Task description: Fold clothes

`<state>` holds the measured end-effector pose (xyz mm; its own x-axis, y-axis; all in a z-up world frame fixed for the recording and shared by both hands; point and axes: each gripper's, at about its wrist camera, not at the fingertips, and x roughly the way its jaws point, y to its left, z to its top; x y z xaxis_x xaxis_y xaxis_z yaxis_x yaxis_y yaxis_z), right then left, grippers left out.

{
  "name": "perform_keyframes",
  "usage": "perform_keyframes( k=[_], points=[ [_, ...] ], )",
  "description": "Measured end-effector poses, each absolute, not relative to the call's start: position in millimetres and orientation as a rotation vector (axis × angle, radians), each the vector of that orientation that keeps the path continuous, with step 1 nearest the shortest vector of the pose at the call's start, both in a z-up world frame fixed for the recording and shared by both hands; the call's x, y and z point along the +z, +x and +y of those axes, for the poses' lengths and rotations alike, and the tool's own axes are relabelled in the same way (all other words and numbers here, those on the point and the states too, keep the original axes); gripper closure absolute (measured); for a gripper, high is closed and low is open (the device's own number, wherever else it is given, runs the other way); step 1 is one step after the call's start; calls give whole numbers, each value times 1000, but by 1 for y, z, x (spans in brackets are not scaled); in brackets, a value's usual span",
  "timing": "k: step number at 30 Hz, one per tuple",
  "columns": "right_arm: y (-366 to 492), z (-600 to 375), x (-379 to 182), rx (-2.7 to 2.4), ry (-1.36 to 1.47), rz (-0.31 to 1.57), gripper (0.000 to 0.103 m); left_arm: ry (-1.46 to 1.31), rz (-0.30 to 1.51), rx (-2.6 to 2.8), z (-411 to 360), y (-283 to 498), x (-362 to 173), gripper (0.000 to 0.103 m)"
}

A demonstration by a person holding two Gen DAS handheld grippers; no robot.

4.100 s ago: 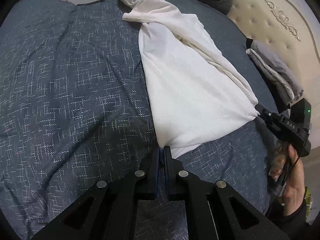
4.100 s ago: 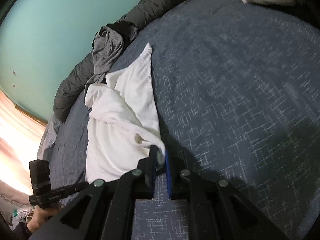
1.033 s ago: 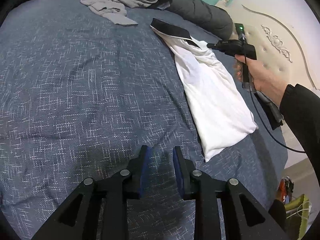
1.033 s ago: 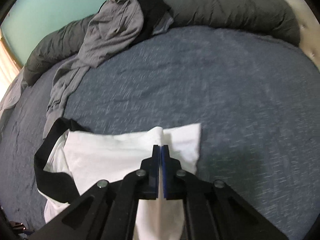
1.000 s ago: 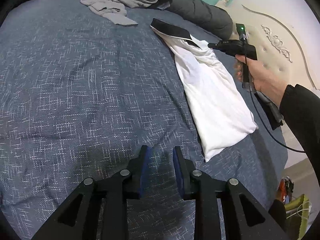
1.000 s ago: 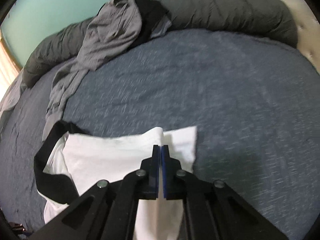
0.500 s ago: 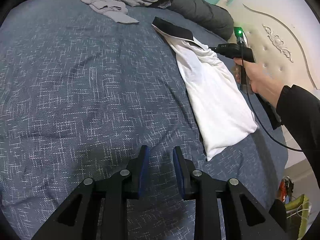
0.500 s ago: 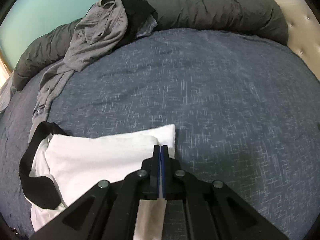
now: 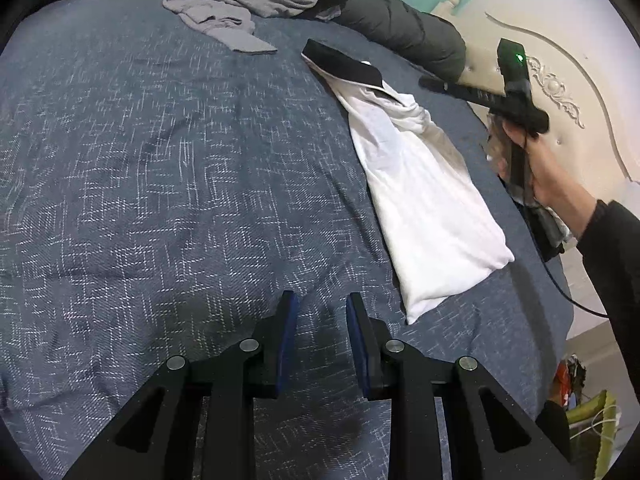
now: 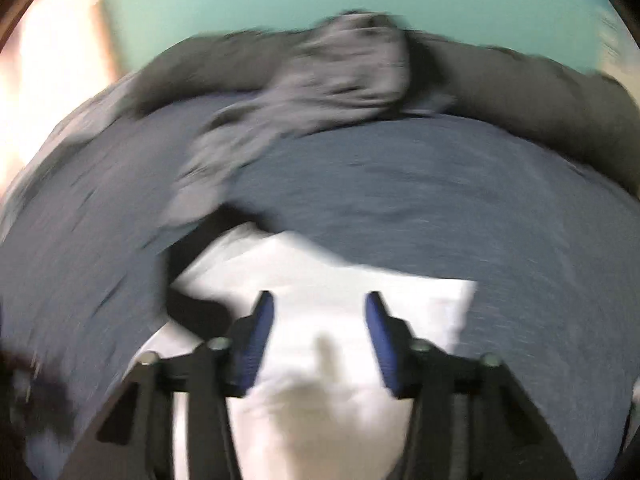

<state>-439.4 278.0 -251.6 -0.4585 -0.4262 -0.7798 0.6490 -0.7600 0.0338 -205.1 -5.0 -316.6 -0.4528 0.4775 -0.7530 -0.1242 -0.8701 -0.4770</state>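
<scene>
Both tools are matte black plastic with triangular cut-outs and round silver screw heads along their arms. The left gripper [image 9: 318, 312] and right gripper [image 10: 318, 314] carry blue ribbed pads [image 10: 256, 336]. A green indicator light [image 9: 519, 57] glows on the right tool's body, a thin black cable [image 9: 560, 286] trails from it, and the hand [image 9: 538, 168] emerges from a black sleeve [image 9: 616, 264].

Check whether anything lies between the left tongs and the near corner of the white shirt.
Nothing visible does. The left tongs are open over bare blue patterned bedspread; the folded white shirt with black collar lies ahead to their right, its near corner uncovered.
</scene>
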Motion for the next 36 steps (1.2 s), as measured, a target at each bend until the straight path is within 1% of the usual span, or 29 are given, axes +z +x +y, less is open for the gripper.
perform_keyframes(
  k=[1, 3, 7, 11, 12, 13, 15, 16, 19, 22, 23, 26, 28, 29, 31, 36],
  points=[
    [-431, 269, -254, -2168, 1084, 429, 53, -1385, -510, 2352, -4, -206, -316, 75],
    [-419, 257, -258, -2094, 1080, 499, 53, -1383, -510, 2350, -4, -204, -315, 75],
    [-414, 246, -266, -2051, 1100, 541, 52, -1375, -507, 2347, -2, -204, -313, 73],
    [-415, 234, -281, -2054, 1122, 634, 53, -1374, -513, 2351, -4, -205, -311, 70],
    [-415, 231, -284, -2057, 1127, 657, 55, -1375, -517, 2352, -5, -205, -312, 70],
    [-415, 228, -287, -2059, 1127, 676, 69, -1375, -519, 2353, -5, -205, -311, 70],
    [-417, 227, -287, -2074, 1115, 691, 87, -1374, -522, 2357, -7, -205, -311, 70],
    [-417, 230, -285, -2087, 1107, 679, 92, -1373, -523, 2359, -8, -205, -311, 70],
    [-426, 238, -274, -2155, 1087, 590, 97, -1375, -527, 2361, -9, -206, -311, 70],
    [-448, 264, -261, -2257, 1107, 378, 97, -1379, -527, 2359, -9, -207, -312, 70],
    [-459, 276, -260, -2291, 1138, 282, 97, -1379, -526, 2358, -8, -207, -313, 70],
    [-483, 302, -266, -2376, 1260, 100, 98, -1383, -522, 2353, -7, -207, -314, 70],
    [-498, 319, -278, -2371, 1370, -74, 98, -1386, -519, 2351, -7, -207, -315, 70],
    [-501, 323, -282, -2369, 1396, -114, 97, -1388, -519, 2351, -7, -207, -315, 70],
    [-504, 326, -286, -2378, 1432, -143, 97, -1387, -523, 2351, -9, -208, -315, 70],
    [-496, 329, -271, -2468, 1322, -89, 90, -1389, -524, 2349, -9, -208, -315, 69]
  ],
)
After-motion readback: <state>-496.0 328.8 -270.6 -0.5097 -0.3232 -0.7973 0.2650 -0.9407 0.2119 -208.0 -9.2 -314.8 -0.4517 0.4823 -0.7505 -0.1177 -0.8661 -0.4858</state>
